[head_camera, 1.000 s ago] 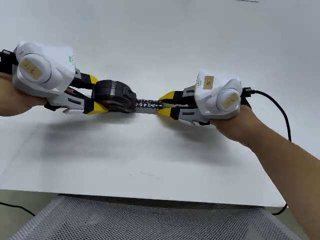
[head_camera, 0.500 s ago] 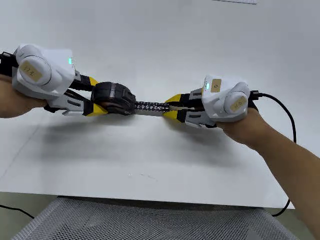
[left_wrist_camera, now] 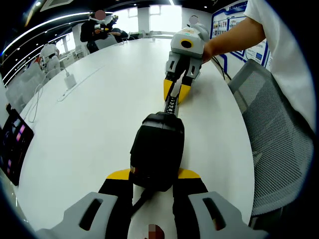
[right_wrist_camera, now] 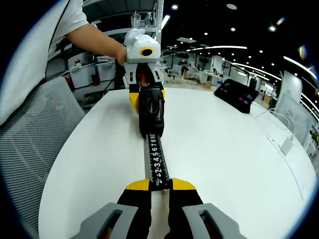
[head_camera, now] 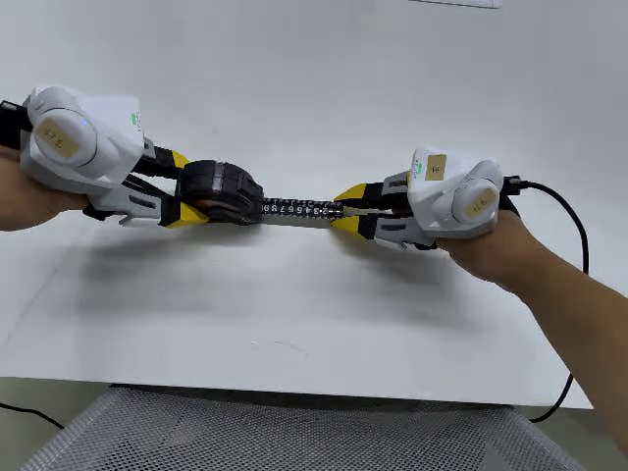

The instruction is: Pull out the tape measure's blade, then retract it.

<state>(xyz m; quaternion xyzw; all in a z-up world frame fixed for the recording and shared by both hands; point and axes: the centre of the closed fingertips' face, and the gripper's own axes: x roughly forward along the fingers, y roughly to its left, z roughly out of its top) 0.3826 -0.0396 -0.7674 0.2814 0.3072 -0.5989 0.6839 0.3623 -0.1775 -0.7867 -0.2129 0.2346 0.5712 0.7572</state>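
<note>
A: Table?
B: White. Both tools are held over it. Left gripper, fingers clamped on tape measure, left of centre.
A: Right gripper?
B: Fingers pinched together on blade tip. Blade spans the gap.

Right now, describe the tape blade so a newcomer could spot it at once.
Over the white workbench, two yellow-tipped grippers face each other. The left gripper holds a black tape measure case; the blade is the thin strip running from that case to the right gripper, which pinches its end. Its row of printed numerals sets it apart.
</note>
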